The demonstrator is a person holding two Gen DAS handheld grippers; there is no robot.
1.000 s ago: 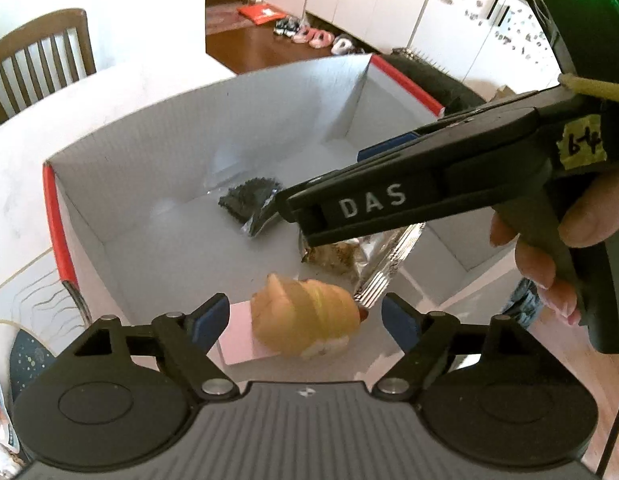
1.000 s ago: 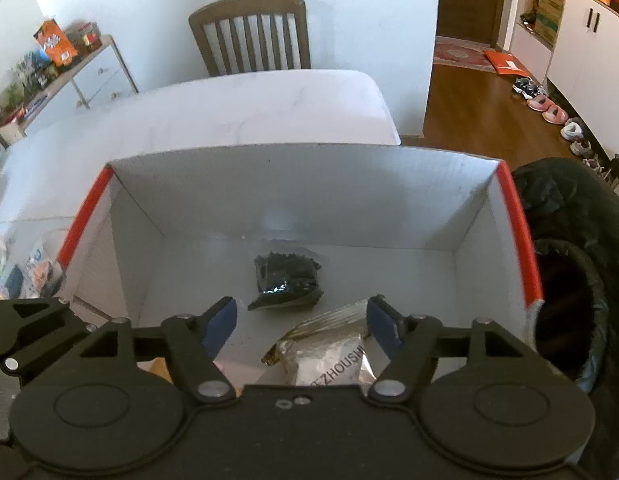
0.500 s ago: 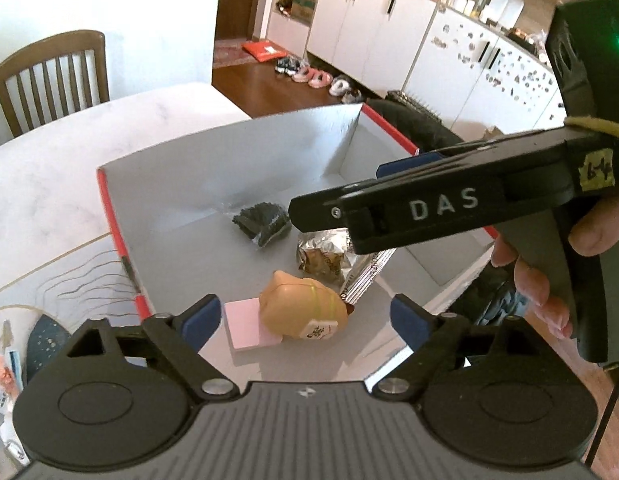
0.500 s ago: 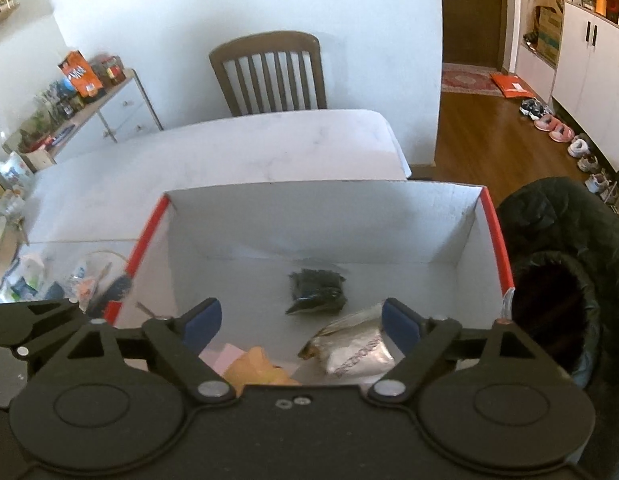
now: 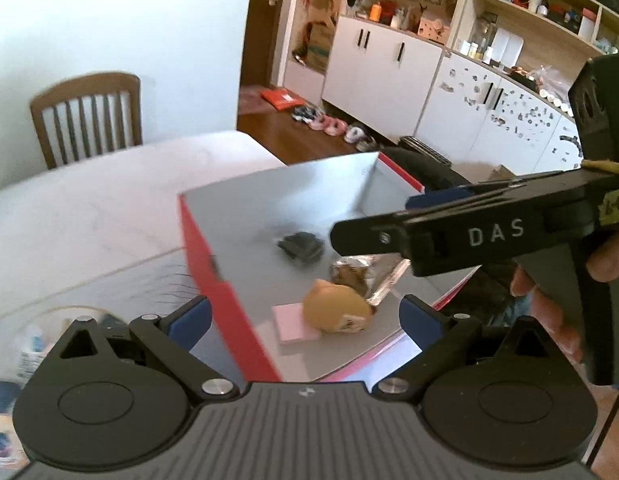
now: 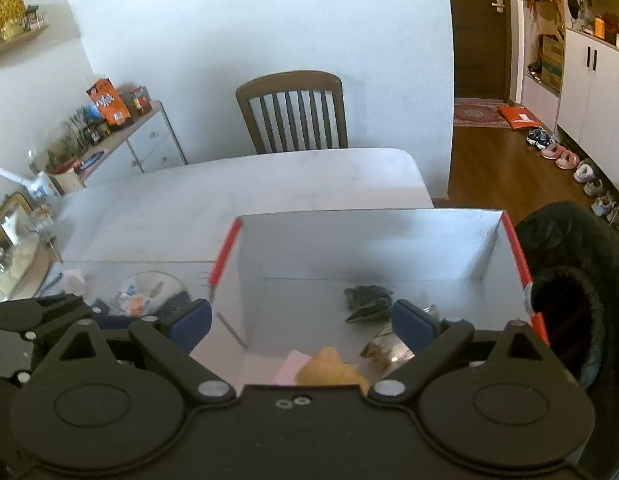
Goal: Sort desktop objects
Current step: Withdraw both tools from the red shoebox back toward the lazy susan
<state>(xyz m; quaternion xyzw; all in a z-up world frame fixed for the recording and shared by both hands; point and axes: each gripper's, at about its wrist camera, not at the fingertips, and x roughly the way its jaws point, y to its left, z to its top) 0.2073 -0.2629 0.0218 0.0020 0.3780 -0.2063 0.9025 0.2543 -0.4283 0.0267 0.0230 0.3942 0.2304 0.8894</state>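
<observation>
A white marble-look table (image 6: 269, 184) carried a red-edged open box (image 6: 513, 248), which stood ahead of the right gripper's fingers. Left of the fingers, a round clear dish (image 6: 149, 292) of small items sat directly on the tabletop, just beside the box's left wall.

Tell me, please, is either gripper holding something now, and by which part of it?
Nothing is held. The left gripper and the right gripper are both opening, jaws empty, above the red-edged grey cardboard box.
</observation>
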